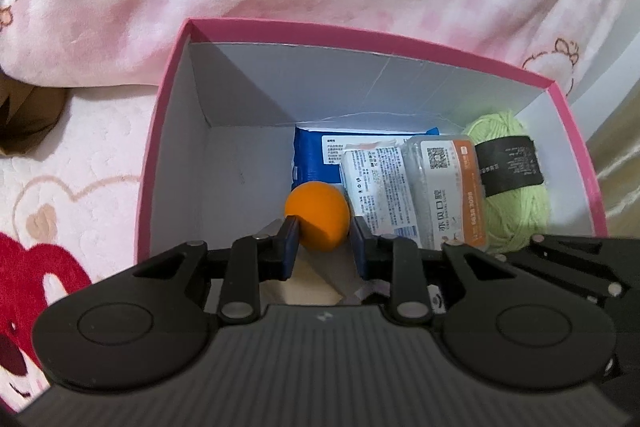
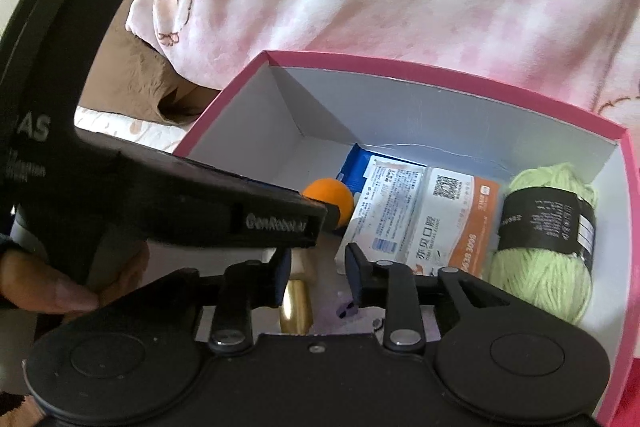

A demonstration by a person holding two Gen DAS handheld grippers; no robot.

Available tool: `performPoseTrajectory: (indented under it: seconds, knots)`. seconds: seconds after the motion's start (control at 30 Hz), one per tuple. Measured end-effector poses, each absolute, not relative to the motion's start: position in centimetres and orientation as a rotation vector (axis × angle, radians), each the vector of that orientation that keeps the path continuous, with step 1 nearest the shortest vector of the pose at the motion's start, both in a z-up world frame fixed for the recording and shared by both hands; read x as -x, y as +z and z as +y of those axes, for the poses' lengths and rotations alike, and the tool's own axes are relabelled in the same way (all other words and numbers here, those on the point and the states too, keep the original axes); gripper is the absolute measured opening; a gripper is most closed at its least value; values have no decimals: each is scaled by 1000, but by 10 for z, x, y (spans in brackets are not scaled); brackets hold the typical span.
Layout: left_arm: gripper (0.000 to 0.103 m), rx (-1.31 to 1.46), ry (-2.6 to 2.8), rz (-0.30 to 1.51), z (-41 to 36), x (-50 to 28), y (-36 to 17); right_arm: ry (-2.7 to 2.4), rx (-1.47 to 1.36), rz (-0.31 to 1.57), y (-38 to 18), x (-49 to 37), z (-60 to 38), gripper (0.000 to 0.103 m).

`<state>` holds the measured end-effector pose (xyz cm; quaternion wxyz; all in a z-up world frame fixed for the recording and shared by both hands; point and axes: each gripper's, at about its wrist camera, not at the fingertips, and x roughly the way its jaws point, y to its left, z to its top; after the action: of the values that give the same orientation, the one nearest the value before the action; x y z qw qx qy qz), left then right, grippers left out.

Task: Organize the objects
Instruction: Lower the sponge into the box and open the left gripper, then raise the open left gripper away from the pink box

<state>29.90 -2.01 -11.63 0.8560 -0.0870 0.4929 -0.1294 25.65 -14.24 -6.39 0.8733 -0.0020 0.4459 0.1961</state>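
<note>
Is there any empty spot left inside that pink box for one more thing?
Yes: the bare white floor between the box's left wall and the orange ball. The right side is crowded: blue packet, two white boxes, green yarn.

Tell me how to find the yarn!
Look in the pink box on the bed. Along its far wall sit a blue pack, two flat white packets and an orange ball. The yarn lies at the right end, the only soft, pale green thing, with a black paper band round its middle.
</note>
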Motion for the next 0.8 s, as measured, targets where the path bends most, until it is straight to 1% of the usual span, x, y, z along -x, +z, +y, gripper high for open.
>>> performPoseTrajectory:
  seconds: [0.1,0.2,0.3,0.37,0.47,0.53,0.57,0.6,0.63,0.7,0.8]
  knots:
    - [44,218,-288,1042,-16,-296,-108,395,-1,922,-61,-249,-145,45]
    - [50,208,-290,1024,-14,-289,-93,389,-16,914,-56,-242,-148,47]
    - [60,178,-281,1014,-12,-277,-78,378,-19,899,-48,-234,-148,50]
    - [62,160,-272,1005,-10,-269,-67,370,-23,891,-42,-229,-149,50]
    - [67,149,-249,992,-4,-255,-51,362,-12,870,-28,-214,-149,51]
    - [75,139,-225,987,-1,-246,-40,352,7,854,-17,-203,-149,54]
    - [84,136,-202,987,1,-240,-34,347,16,846,-13,-197,-150,56]
    - [89,133,-179,987,3,-236,-28,341,21,835,-8,-190,-151,57]
    - [90,129,-167,981,4,-231,-23,336,21,831,-5,-184,-153,57]
    - [97,121,-166,964,8,-220,-13,322,14,836,-1,-176,-157,57]
    - [98,142,-178,972,14,-206,-3,297,14,832,9,-160,-162,58]
